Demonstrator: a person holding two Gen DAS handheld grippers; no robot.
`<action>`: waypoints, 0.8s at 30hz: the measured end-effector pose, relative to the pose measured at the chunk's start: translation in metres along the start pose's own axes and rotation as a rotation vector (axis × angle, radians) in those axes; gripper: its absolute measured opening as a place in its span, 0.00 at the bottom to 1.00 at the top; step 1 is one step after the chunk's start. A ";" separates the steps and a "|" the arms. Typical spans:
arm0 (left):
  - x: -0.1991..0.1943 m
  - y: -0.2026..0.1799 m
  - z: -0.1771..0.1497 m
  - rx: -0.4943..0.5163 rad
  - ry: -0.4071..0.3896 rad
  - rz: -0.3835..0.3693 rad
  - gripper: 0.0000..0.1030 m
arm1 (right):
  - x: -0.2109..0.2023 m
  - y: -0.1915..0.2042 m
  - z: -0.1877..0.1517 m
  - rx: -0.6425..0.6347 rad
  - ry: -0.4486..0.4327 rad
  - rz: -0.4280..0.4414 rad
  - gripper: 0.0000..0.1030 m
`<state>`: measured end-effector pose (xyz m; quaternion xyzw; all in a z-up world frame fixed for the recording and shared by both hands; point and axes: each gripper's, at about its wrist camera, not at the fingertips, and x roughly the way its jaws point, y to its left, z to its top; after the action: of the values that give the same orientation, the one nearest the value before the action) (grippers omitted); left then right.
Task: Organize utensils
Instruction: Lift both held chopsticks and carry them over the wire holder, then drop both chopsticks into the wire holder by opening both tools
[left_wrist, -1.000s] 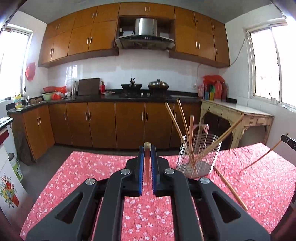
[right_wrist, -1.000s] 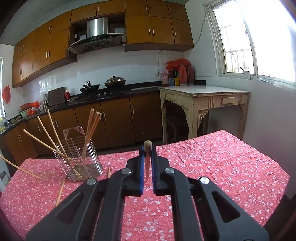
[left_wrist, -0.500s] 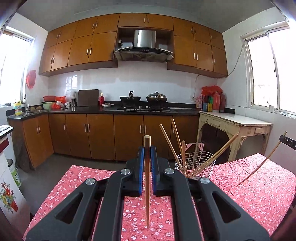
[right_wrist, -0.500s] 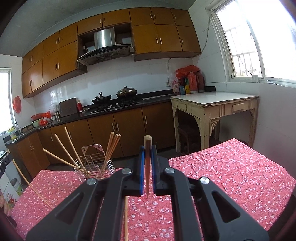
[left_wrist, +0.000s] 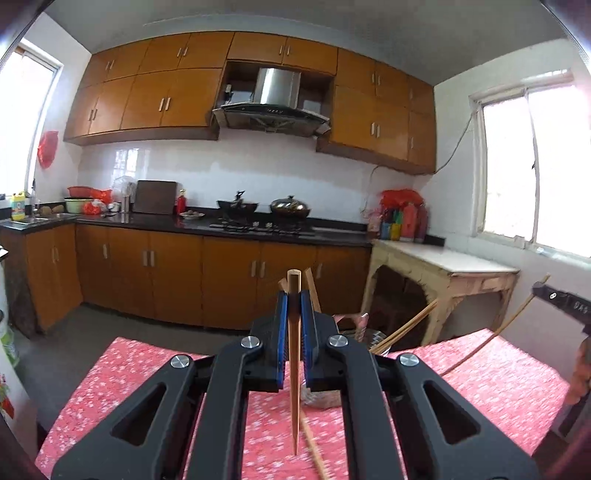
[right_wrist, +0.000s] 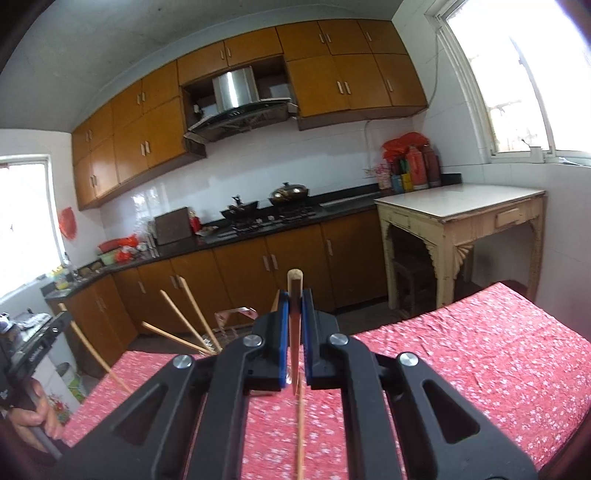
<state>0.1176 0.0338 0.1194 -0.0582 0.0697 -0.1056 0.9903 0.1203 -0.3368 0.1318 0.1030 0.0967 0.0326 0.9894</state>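
Left gripper (left_wrist: 294, 314) clamps chopstick (left_wrist: 294, 369) | right gripper (right_wrist: 294, 314) clamps second chopstick (right_wrist: 295, 332) | over floral tablecloth (right_wrist: 480, 350)

Right gripper (right_wrist: 294, 295) clamped on a chopstick (right_wrist: 295, 325), held upright, blunt end up. Red floral tablecloth (right_wrist: 480, 362) below. Wire holder (right_wrist: 232, 325) at left with chopsticks leaning out. Left gripper (right_wrist: 40, 336) at far left edge, carrying a second chopstick (right_wrist: 92, 350).
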 end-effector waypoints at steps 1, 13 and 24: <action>0.000 -0.003 0.006 -0.004 -0.008 -0.012 0.07 | -0.001 0.005 0.006 -0.004 -0.007 0.017 0.07; 0.015 -0.051 0.074 -0.020 -0.126 -0.046 0.07 | 0.026 0.052 0.059 -0.042 -0.069 0.083 0.07; 0.080 -0.059 0.075 -0.018 -0.141 0.099 0.07 | 0.102 0.073 0.056 -0.086 0.013 0.051 0.07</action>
<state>0.1942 -0.0336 0.1910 -0.0711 0.0038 -0.0514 0.9961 0.2281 -0.2684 0.1823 0.0625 0.0988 0.0624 0.9912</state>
